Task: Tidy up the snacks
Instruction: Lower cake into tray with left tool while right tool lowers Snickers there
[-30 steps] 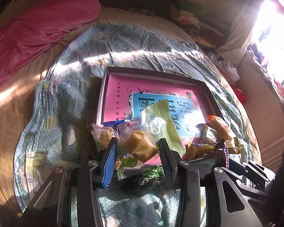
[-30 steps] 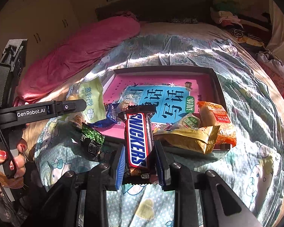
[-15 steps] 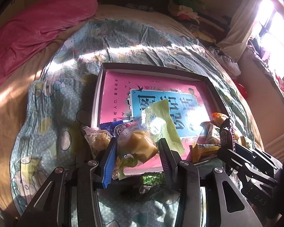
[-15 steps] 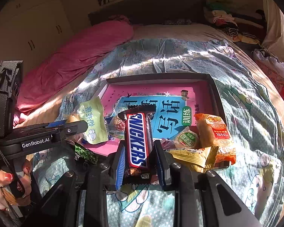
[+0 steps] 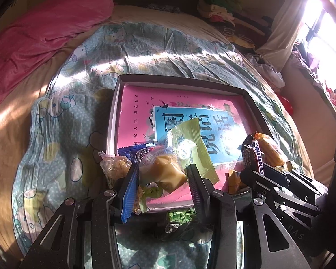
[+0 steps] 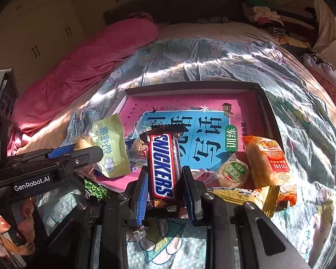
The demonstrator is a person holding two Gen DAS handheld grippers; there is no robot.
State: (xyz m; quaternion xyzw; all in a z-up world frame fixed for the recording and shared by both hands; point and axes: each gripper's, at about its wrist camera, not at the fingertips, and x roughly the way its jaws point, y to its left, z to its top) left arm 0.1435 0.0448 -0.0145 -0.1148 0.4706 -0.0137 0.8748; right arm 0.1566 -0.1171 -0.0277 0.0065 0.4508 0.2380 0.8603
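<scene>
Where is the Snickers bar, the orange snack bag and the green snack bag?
Snickers bar point(image 6: 163, 164): right wrist view, on the blue lettering.
Orange snack bag point(image 6: 267, 160): right wrist view, front label.
Green snack bag point(image 6: 110, 145): right wrist view, printed front.

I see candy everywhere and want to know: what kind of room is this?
Most likely a bedroom. The snacks lie on a bed with a cartoon-print sheet, a pink blanket is bunched along one side, and a dark headboard stands at the far end.
</scene>
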